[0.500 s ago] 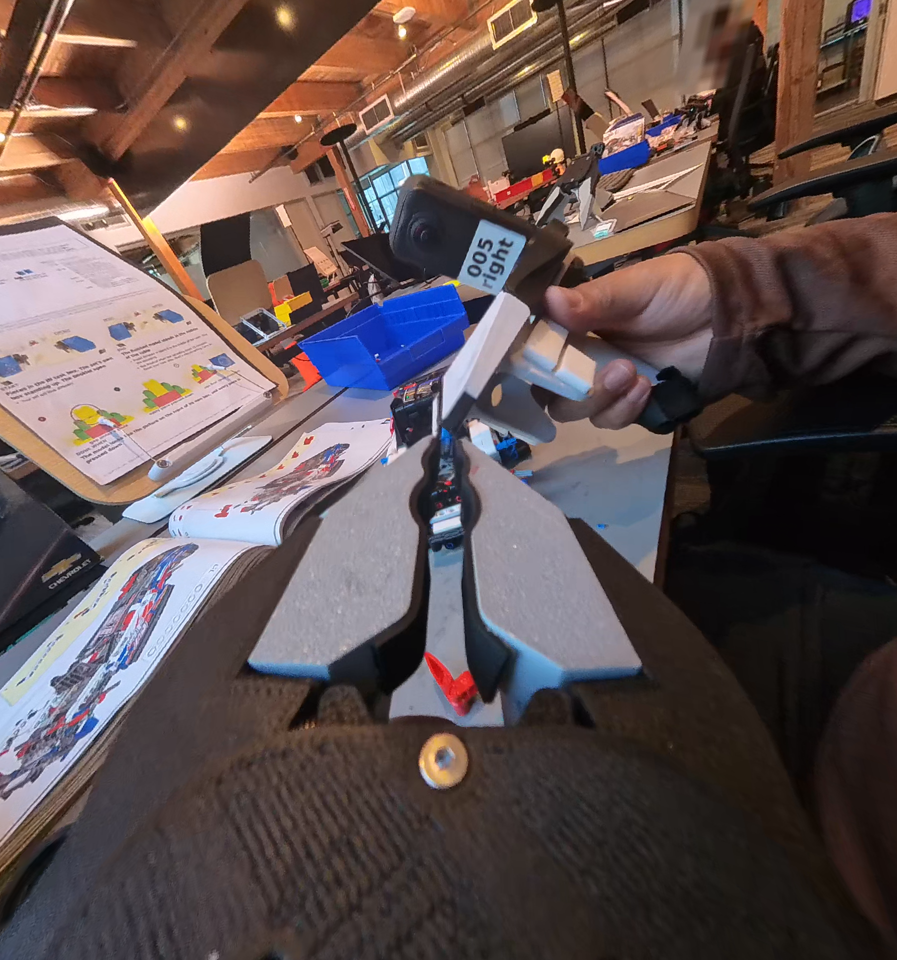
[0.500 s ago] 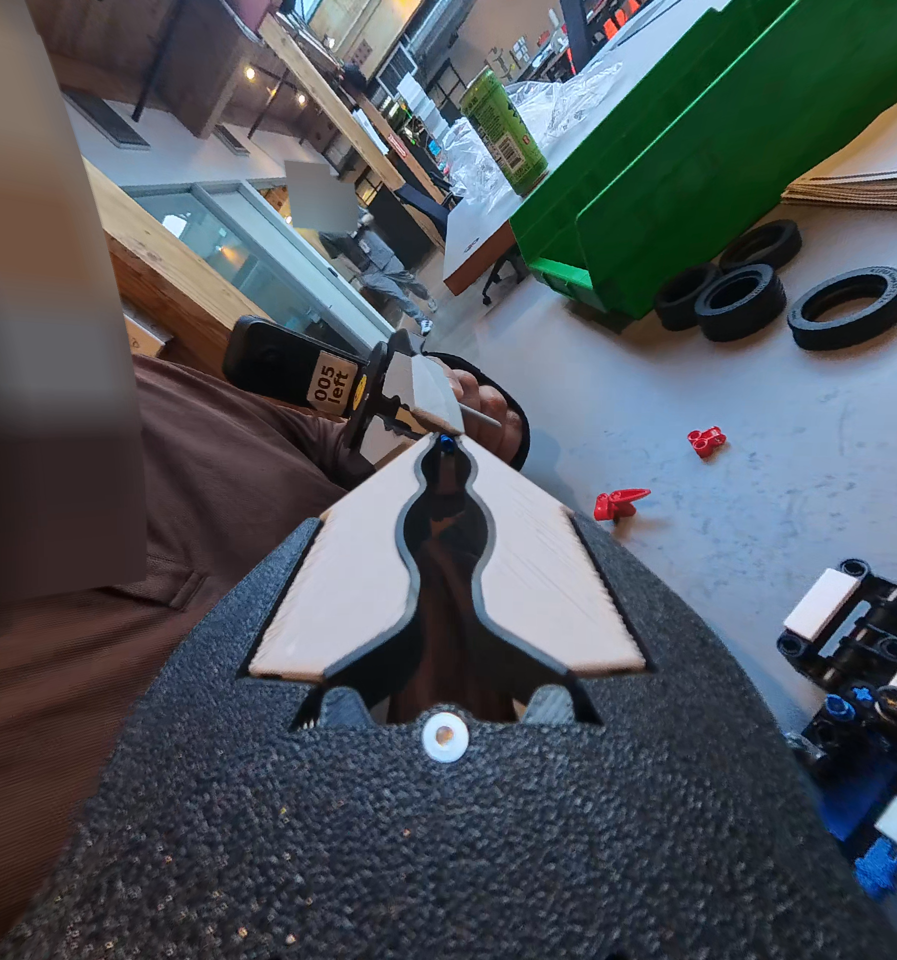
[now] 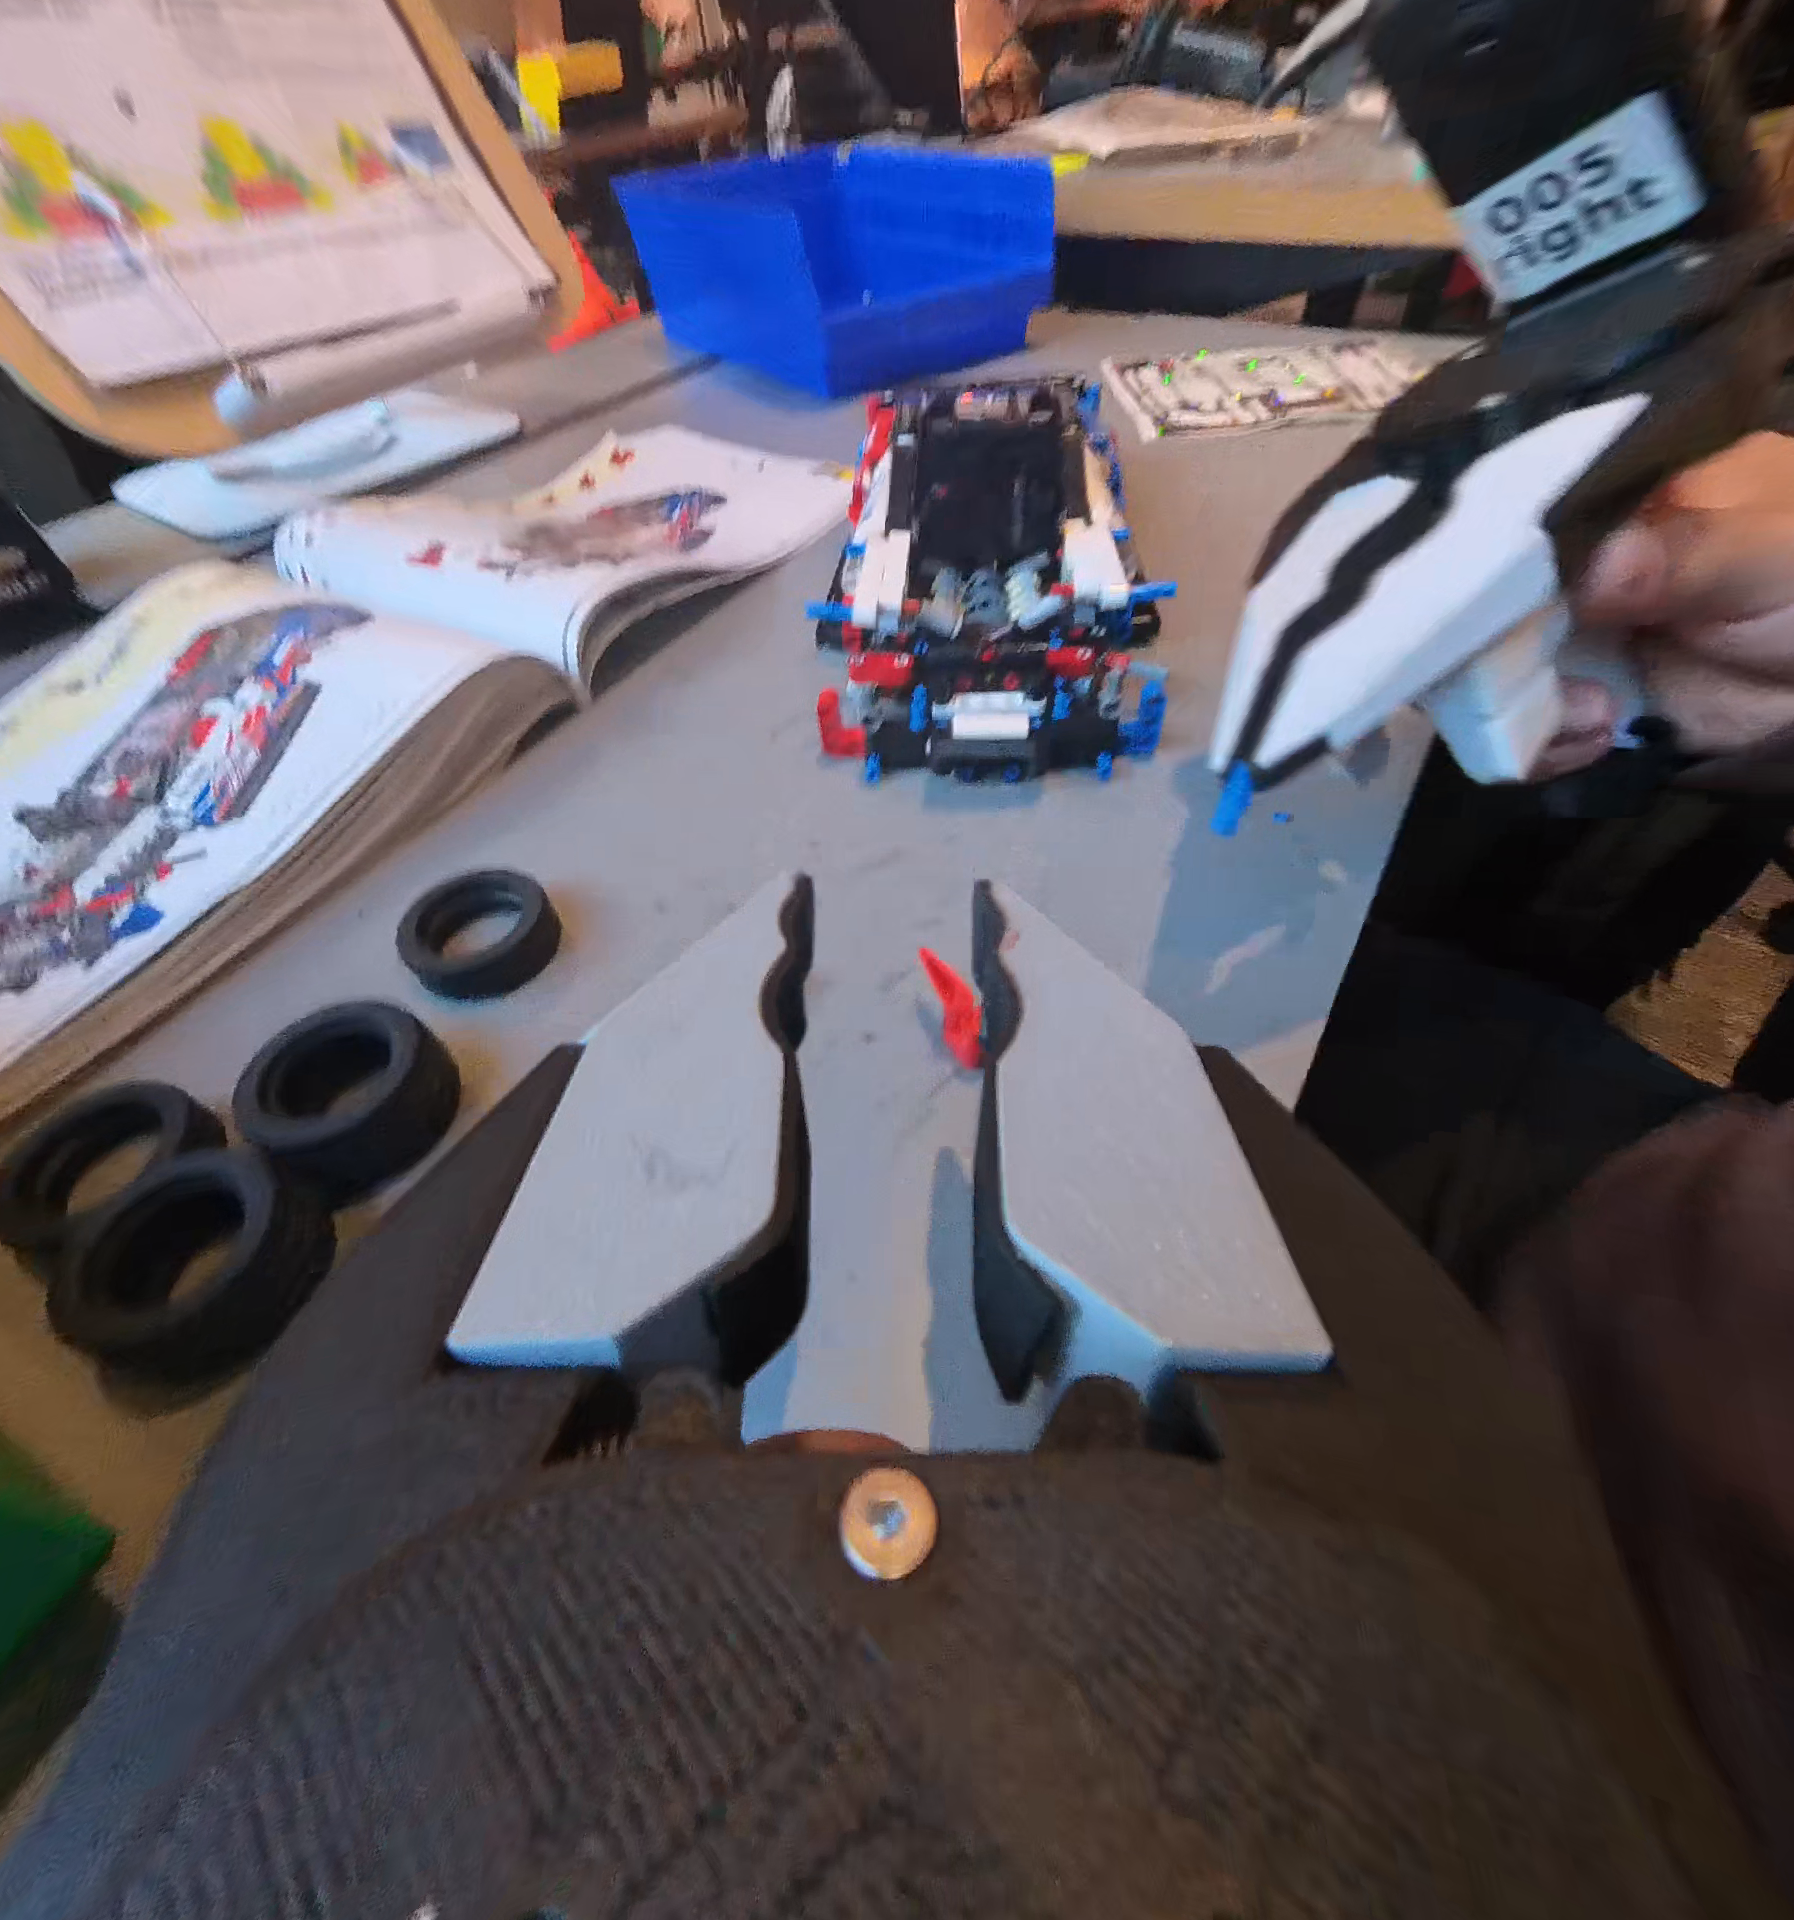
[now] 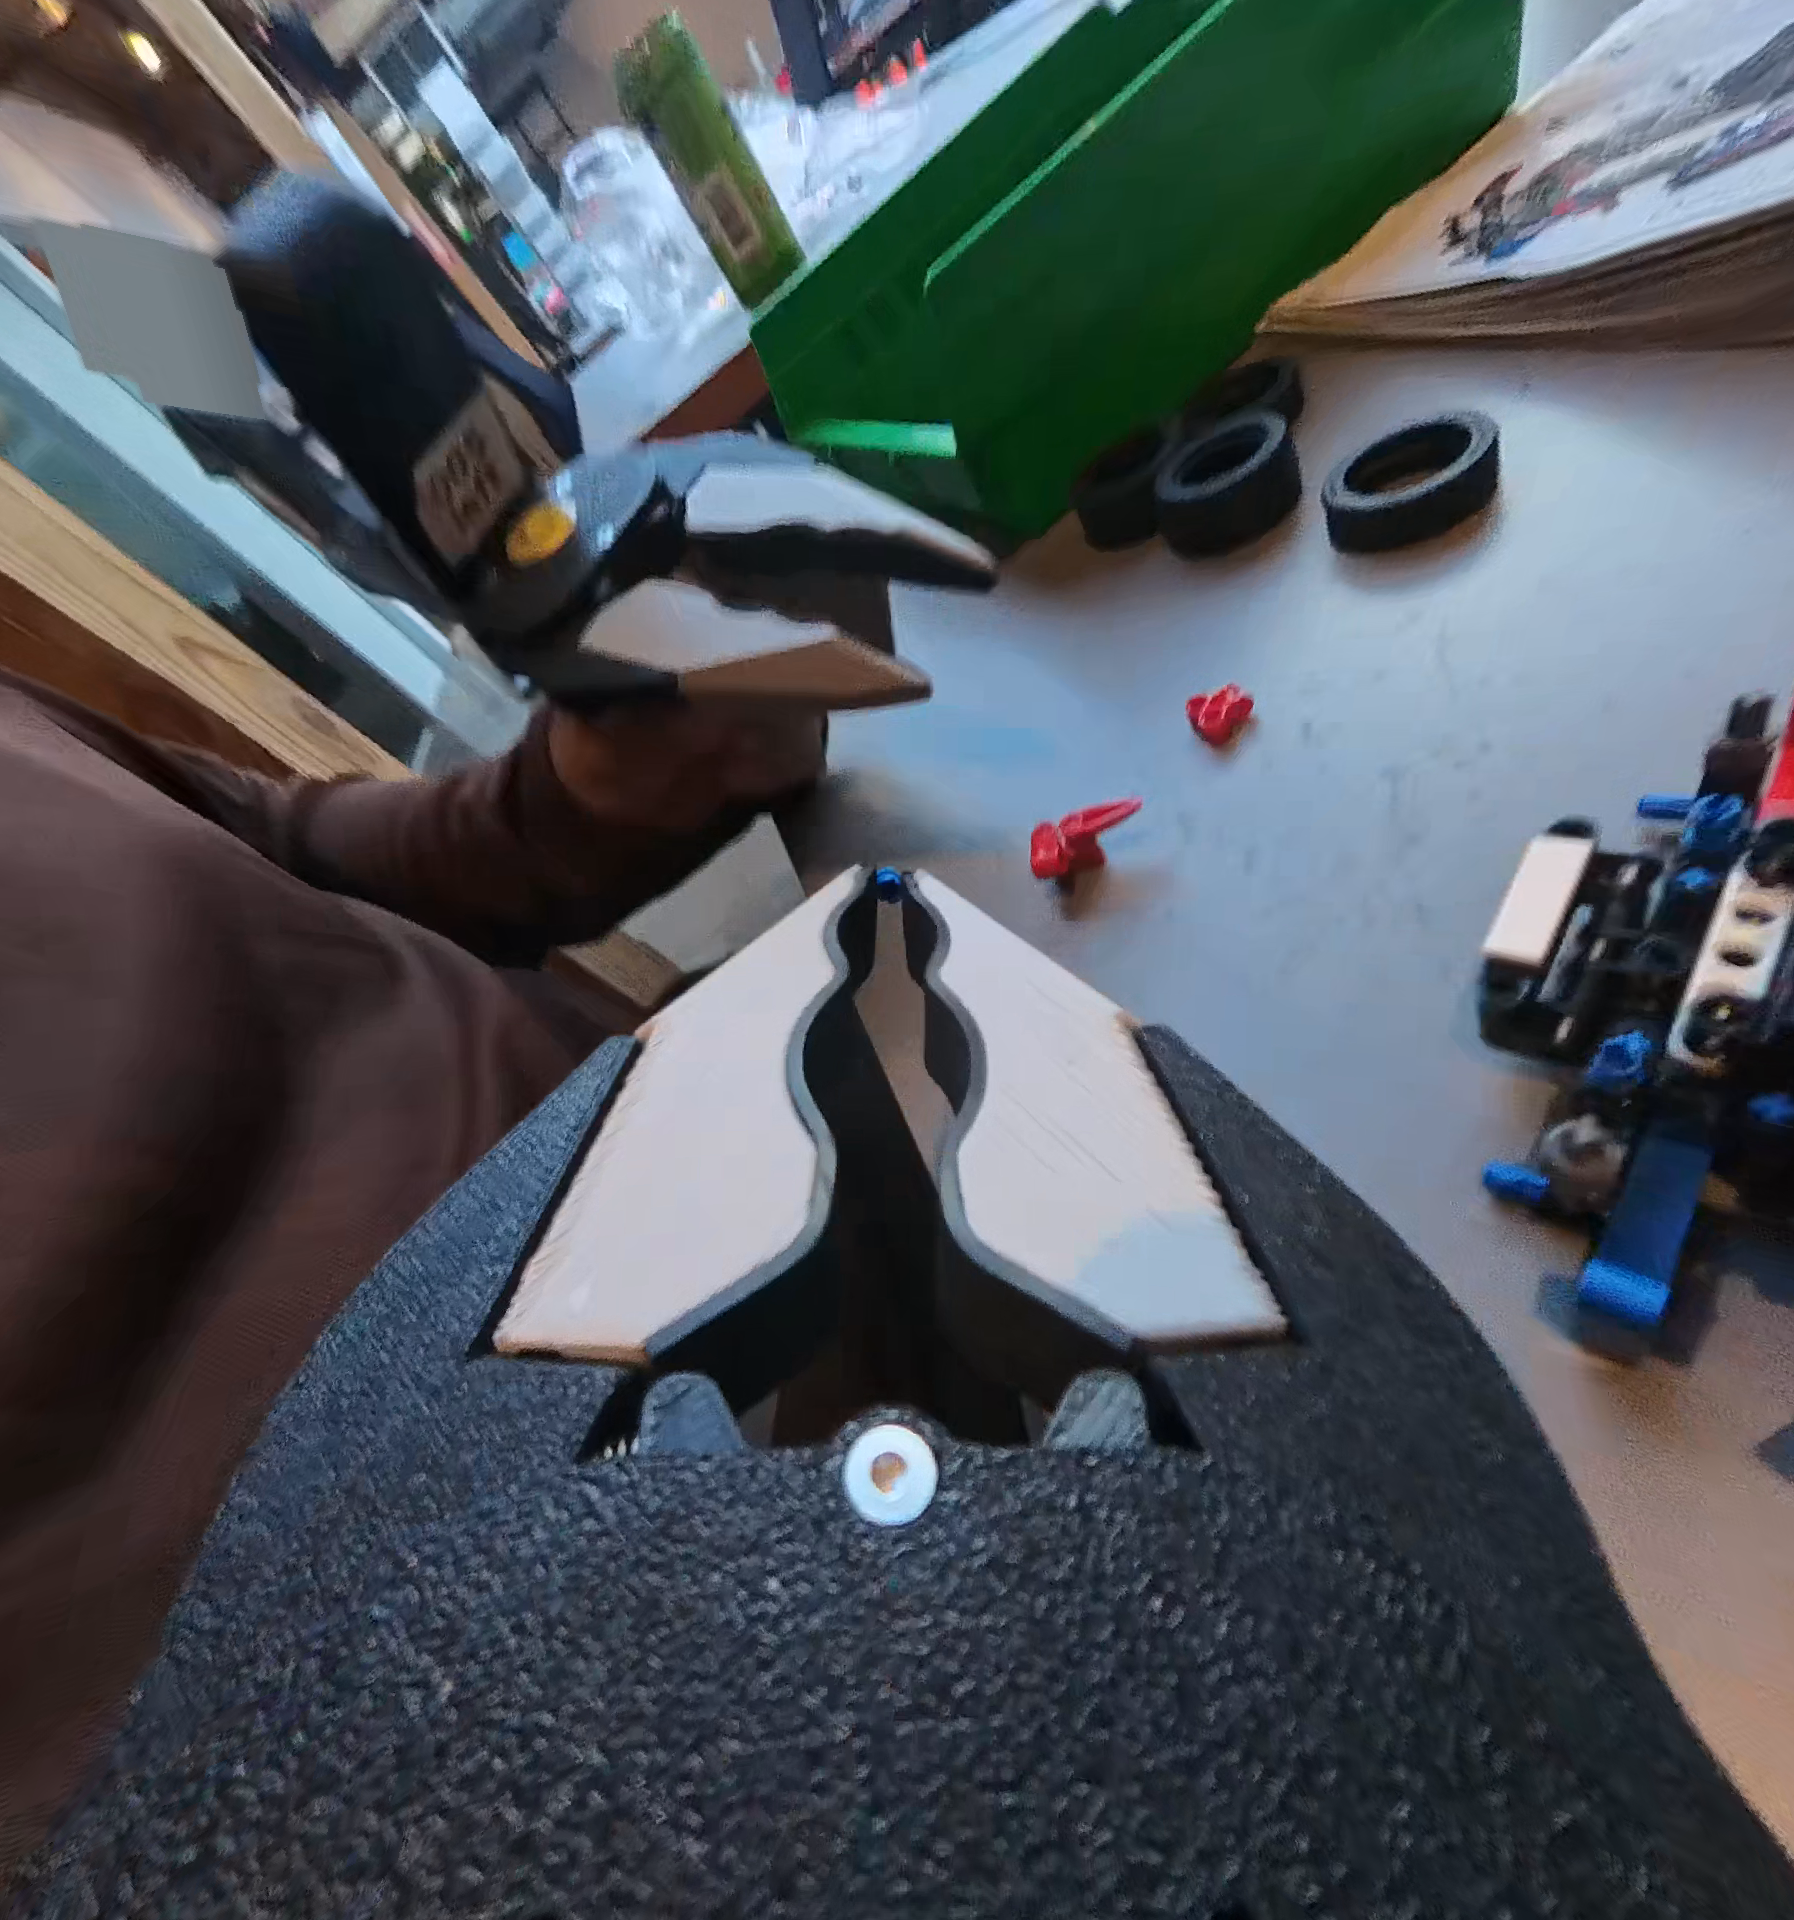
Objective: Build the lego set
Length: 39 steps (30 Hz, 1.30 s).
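My left tool (image 3: 888,914) gapes, holding nothing; my right tool (image 4: 885,883) pinches one blue pin (image 4: 885,879). On the surface (image 3: 706,790): one part-built car (image 3: 986,582), four tyres (image 3: 347,1081), two red pieces (image 4: 1080,831), two bins, blue (image 3: 841,260) and green (image 4: 1080,260), contents hidden

lego car (image 3: 986,582): part-built, upright on table | red piece (image 3: 950,1003): loose nearby

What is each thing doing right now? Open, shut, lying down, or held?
Left gripper: open, empty.
Right gripper: shut on blue pin.
Red piece: lying loose on table.
Lego car: partly built, no wheels.
Tyres: loose on table.
Instruction book: lying open.
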{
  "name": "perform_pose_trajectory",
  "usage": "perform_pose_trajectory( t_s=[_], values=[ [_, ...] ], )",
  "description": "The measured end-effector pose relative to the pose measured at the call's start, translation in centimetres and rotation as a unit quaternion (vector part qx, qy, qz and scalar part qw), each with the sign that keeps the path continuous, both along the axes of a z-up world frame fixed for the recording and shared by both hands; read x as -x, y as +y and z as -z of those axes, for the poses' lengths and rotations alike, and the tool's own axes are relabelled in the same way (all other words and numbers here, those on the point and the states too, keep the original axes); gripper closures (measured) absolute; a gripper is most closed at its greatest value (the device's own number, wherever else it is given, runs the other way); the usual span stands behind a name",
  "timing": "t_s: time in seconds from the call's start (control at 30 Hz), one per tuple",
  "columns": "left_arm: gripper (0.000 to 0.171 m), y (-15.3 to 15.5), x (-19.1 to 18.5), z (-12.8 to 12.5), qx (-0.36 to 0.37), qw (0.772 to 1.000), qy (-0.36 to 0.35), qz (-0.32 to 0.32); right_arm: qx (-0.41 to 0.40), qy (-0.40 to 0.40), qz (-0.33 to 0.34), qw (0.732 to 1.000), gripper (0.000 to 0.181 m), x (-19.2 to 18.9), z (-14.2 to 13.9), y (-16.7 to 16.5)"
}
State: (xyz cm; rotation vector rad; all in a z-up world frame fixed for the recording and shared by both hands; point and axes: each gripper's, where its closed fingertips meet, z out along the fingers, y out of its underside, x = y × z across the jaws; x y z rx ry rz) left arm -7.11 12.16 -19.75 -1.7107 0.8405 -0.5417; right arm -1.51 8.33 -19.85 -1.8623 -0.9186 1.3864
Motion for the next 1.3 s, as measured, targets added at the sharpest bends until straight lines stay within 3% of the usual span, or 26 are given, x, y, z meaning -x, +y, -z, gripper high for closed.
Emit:
perform_pose_trajectory(
  t_s=[0.1, 0.27, 0.5, 0.77, 0.97, 1.3],
  values=[
    [0.142, 0.7, 0.4, 0.6, 0.023, 1.0, 0.011, -0.01, -0.023, -0.045, 0.001, 0.999, 0.177, -0.1, 1.8, -0.6],
    [0.133, 0.3, -0.9, 2.1, 0.063, 0.997, 0.042, 0.011, -0.039, -0.028, 0.023, 0.999, 0.177, -0.4, 0.9, 0.7],
    [0.133, -0.3, -1.4, 2.9, 0.06, 0.995, 0.075, 0.016, -0.024, -0.018, 0.054, 0.998, 0.177, -1.8, 1.0, 1.6],
    [0.132, -0.1, -1.7, 4.9, 0.087, 0.986, 0.14, 0.02, -0.094, -0.029, 0.15, 0.984, 0.177, -8.2, -1.9, 6.0],
    [0.132, 0.2, -1.8, 5.9, 0.108, 0.98, 0.163, 0.03, -0.077, -0.028, 0.13, 0.988, 0.177, -10.7, -1.4, 5.2],
    [0.137, 0.0, -2.2, 6.9, 0.134, 0.972, 0.182, 0.067, -0.036, -0.042, 0.101, 0.993, 0.177, -8.8, 0.7, 4.8]
  ],
)
